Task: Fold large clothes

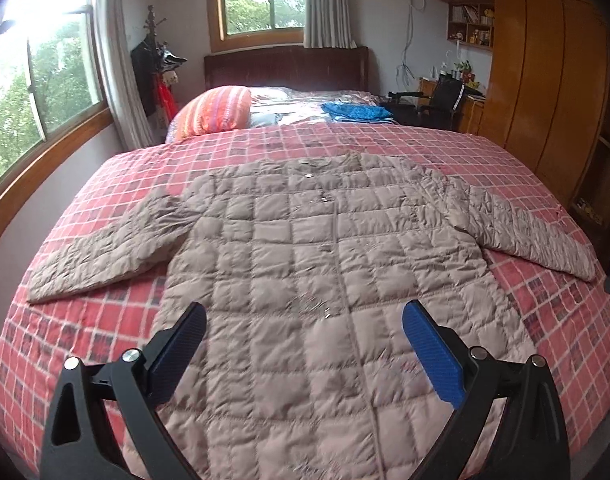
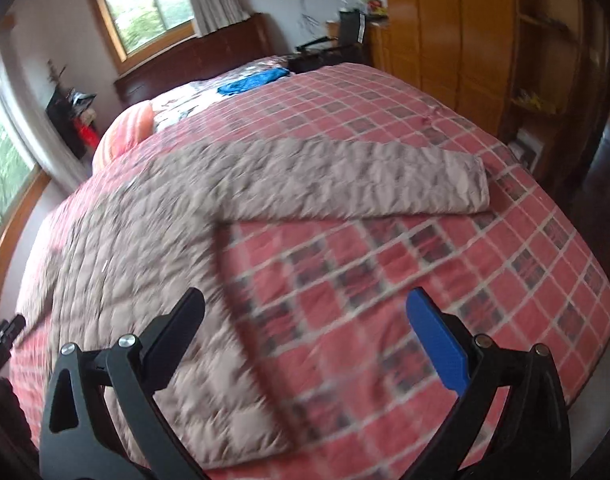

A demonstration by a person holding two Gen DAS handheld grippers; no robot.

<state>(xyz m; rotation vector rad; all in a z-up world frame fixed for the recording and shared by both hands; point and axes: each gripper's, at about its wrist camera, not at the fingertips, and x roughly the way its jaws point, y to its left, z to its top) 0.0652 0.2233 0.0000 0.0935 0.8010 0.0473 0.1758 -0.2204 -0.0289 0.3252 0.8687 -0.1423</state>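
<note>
Taupe quilted jacket [image 1: 305,264] — red-checked bedspread [image 1: 565,320]

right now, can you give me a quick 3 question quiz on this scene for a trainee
1. True or false: the quilted jacket lies spread flat on the checked bedspread, both sleeves out to the sides.
2. Multiple choice: the left gripper is (a) shut on a sleeve, (b) open above the jacket's lower body, (c) open above the pillow.
3. Fill in: in the right wrist view, the right gripper is open and faces the jacket's ______.

Key: 1 true; 2 b; 3 right sleeve.
</note>
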